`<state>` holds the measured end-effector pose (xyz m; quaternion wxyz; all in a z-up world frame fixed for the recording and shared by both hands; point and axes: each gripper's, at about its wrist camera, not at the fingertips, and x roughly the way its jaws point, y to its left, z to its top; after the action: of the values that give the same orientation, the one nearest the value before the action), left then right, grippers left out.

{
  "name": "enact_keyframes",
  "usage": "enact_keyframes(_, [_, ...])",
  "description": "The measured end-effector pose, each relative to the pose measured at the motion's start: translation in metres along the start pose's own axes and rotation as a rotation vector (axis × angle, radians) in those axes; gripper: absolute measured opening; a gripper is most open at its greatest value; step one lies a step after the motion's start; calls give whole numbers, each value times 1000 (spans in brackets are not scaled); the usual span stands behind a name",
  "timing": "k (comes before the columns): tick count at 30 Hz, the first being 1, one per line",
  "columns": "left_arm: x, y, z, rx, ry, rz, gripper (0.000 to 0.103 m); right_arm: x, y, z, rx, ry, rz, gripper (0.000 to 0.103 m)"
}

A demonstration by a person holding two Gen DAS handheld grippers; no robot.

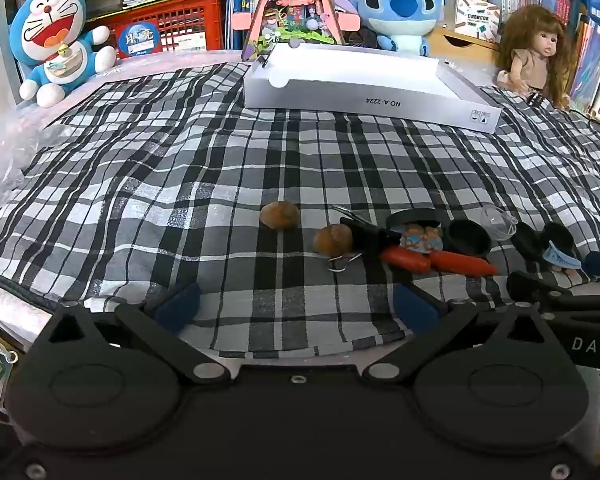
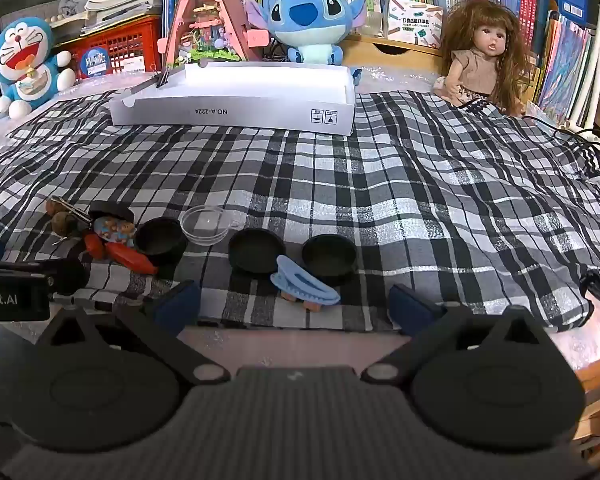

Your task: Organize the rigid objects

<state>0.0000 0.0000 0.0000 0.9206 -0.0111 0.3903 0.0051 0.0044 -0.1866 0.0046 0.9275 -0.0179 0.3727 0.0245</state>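
A black-and-white checked cloth [image 2: 380, 184] covers the whole desk, giving the small items a soft surface to lie on. At its far edge sits a shallow white cardboard box [image 2: 236, 110], open side up and nearly empty apart from something dark and thin leaning at its left end; judging by the task, it is probably where the loose pieces are meant to go. Behind it, soft toys, a doll [image 2: 480, 64] and shelves of books fill the background.

The left gripper [image 1: 296, 306] and the right gripper [image 2: 296, 306] both hover low over the near edge of the cloth, tilted downward, each with its jaws spread wide and nothing between them.

The objects to sort lie in a loose row near the front edge. From larger to smaller: three black round lids [image 2: 256, 254], a clear shallow dish [image 2: 208, 224], red-handled pliers [image 1: 436, 260] with a cartoon charm resting on them, a blue hair claw [image 2: 304, 286] just ahead of the right gripper, and two brown walnuts [image 1: 280, 216] ahead of the left gripper.
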Motion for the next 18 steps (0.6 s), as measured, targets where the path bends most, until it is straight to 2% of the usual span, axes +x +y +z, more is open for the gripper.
enact_keyframes(18, [0,0,0,6,4,7,103,0,0,0,-1,-3,0,103])
